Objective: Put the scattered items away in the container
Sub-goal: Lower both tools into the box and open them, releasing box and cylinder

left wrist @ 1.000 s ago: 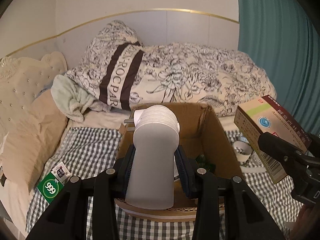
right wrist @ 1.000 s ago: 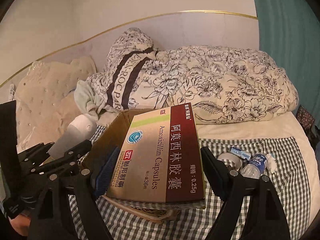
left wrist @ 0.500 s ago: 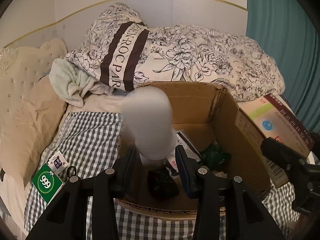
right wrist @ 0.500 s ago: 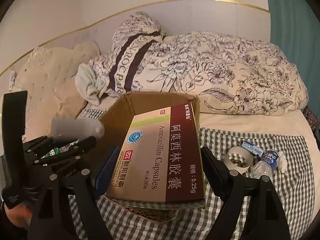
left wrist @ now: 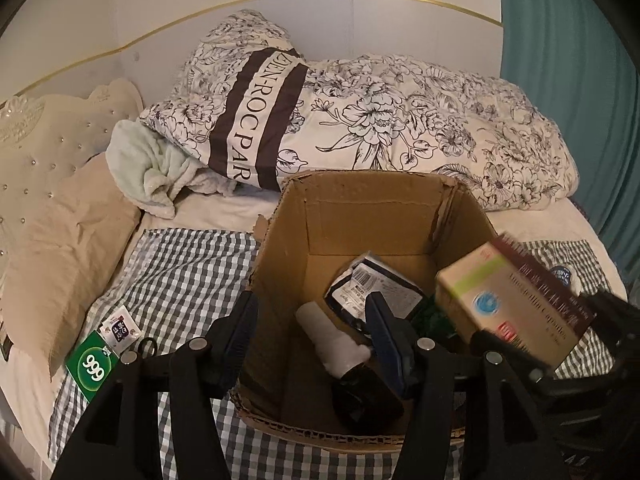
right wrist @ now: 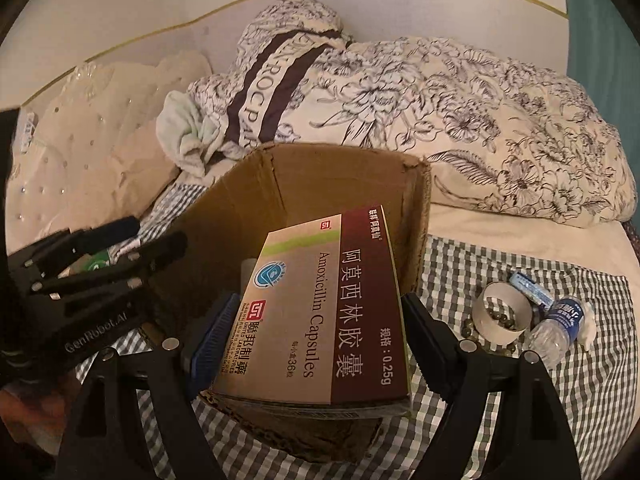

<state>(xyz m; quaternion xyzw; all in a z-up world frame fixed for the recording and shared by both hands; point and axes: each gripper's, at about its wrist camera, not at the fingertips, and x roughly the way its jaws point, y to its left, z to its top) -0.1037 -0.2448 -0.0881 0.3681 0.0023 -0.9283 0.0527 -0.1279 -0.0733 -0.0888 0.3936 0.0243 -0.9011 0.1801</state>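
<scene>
An open cardboard box (left wrist: pixel 360 208) stands on the checked bedspread. My left gripper (left wrist: pixel 312 328) is open and empty above its near left part. A white bottle (left wrist: pixel 332 340) lies inside the box beside a dark packet (left wrist: pixel 372 292) and a black item (left wrist: pixel 368 396). My right gripper (right wrist: pixel 316 320) is shut on a medicine box (right wrist: pixel 324 312) labelled Amoxicillin Capsules and holds it over the cardboard box's (right wrist: pixel 320 176) near right part. The medicine box also shows in the left wrist view (left wrist: pixel 512 304).
A green 999 packet (left wrist: pixel 94 366), a small sachet (left wrist: pixel 120 326) and a black ring lie left of the box. A tape roll (right wrist: pixel 502 312), several beads, a water bottle (right wrist: pixel 556 324) and a small blue pack (right wrist: pixel 532 290) lie to the right. Pillows and a floral duvet (left wrist: pixel 400 120) are behind.
My left gripper opened and the white bottle dropped into the cardboard box. My right gripper carried the medicine box left, over the box's opening.
</scene>
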